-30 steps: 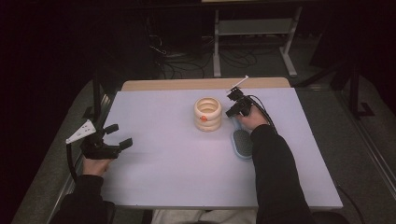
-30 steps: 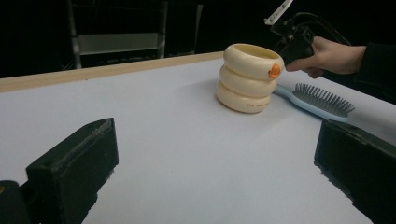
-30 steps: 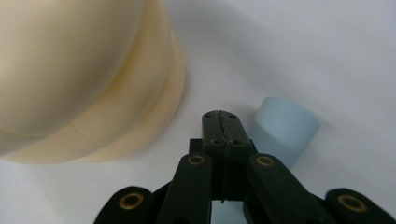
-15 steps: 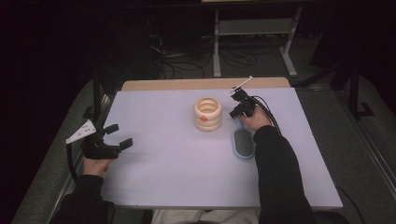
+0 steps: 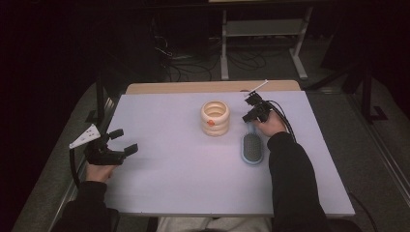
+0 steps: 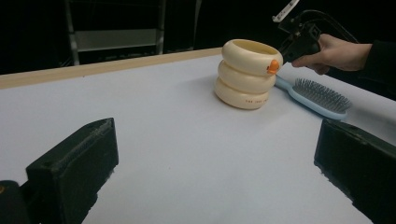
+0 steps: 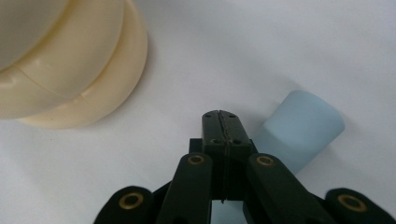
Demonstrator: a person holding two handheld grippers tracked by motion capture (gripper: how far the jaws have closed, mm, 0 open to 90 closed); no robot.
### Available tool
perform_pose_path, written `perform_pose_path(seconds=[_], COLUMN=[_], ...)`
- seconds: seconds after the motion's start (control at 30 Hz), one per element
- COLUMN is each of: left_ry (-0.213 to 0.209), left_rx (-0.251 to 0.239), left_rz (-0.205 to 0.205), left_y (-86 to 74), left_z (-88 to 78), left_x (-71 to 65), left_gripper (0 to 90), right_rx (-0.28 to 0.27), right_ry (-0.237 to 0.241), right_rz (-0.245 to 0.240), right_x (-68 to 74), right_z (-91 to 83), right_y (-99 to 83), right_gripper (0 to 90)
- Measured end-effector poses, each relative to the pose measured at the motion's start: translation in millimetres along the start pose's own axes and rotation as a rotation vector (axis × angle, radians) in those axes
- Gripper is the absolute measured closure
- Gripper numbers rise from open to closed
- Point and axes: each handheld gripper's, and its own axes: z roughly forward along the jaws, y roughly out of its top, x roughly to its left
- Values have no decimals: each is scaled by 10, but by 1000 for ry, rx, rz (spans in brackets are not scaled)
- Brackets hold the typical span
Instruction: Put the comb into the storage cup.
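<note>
A cream pot shaped like stacked rings (image 5: 214,117) with an orange spot stands upright at the table's middle back, also seen in the left gripper view (image 6: 246,74) and the right gripper view (image 7: 60,60). Just right of it lies a light blue hairbrush (image 5: 252,147), bristles up, handle pointing away from me. My right gripper (image 5: 248,117) points down over that handle (image 7: 303,123), its jaws pressed flat together with nothing between them. At the table's left edge my left gripper (image 5: 126,140) is held level and open with nothing between its jaws (image 6: 215,158).
The pale lilac table top (image 5: 169,183) has a wooden strip (image 5: 203,87) along its far edge. Behind the table, a metal rack (image 5: 263,29) and loose cables (image 5: 241,60) sit on the dark floor. The right gripper's cable (image 5: 285,118) trails over the hand.
The right gripper has edged slightly to the right by the brush handle. The left gripper has stayed still.
</note>
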Motion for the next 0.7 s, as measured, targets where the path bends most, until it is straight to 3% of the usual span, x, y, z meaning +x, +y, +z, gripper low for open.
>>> perform_pose_path(seconds=[0.7], left_ry=[0], left_rx=[9], left_rz=[1], left_y=[2], left_z=[9], left_x=[-6], left_gripper=[0], right_rx=[-35], right_ry=[-6], right_rz=[31], right_x=[-192], right_z=[-170], right_y=[-245], right_gripper=[889])
